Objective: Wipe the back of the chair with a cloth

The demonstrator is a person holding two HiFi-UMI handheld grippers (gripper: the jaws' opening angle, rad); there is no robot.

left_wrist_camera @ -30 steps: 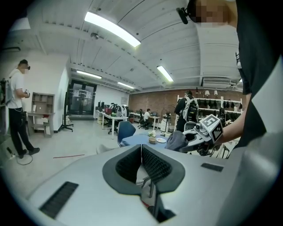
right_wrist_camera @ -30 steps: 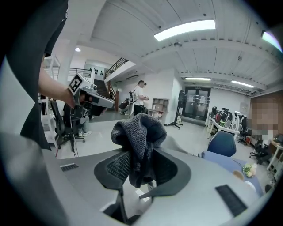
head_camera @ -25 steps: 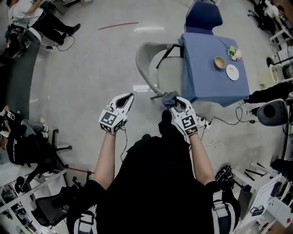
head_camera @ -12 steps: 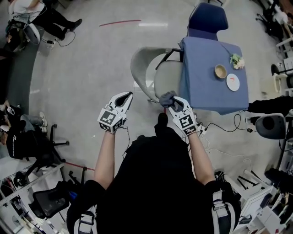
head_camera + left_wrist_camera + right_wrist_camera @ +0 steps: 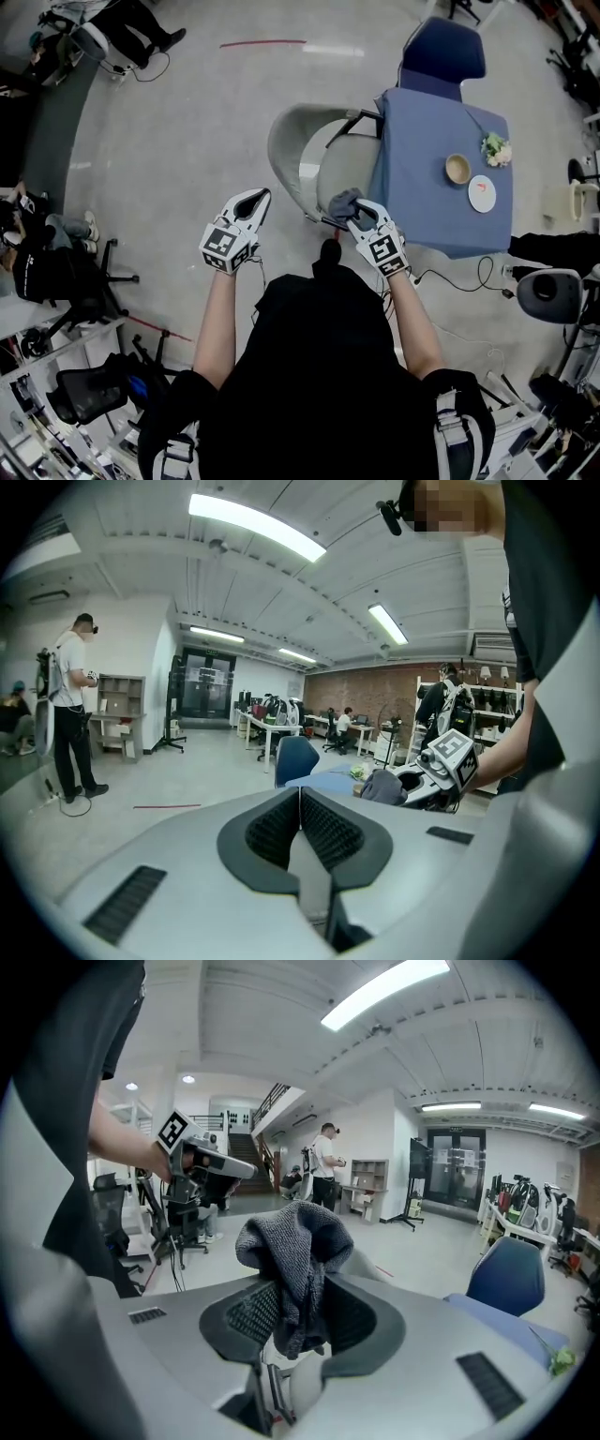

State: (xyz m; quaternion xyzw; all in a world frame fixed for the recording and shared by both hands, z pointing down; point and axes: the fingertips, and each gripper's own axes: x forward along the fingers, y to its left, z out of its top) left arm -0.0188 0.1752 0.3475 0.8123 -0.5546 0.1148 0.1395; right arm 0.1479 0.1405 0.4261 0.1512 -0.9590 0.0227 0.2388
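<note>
We turn a little, and the grey chair and the blue-covered table slide lower and to the right in the head view. The blue chair beyond the table, cut off a second ago, now shows whole. The cloth in our right gripper now overlaps the grey chair's near edge, where before it sat just short of it. The seated person at the upper left slips almost out of view.
</note>
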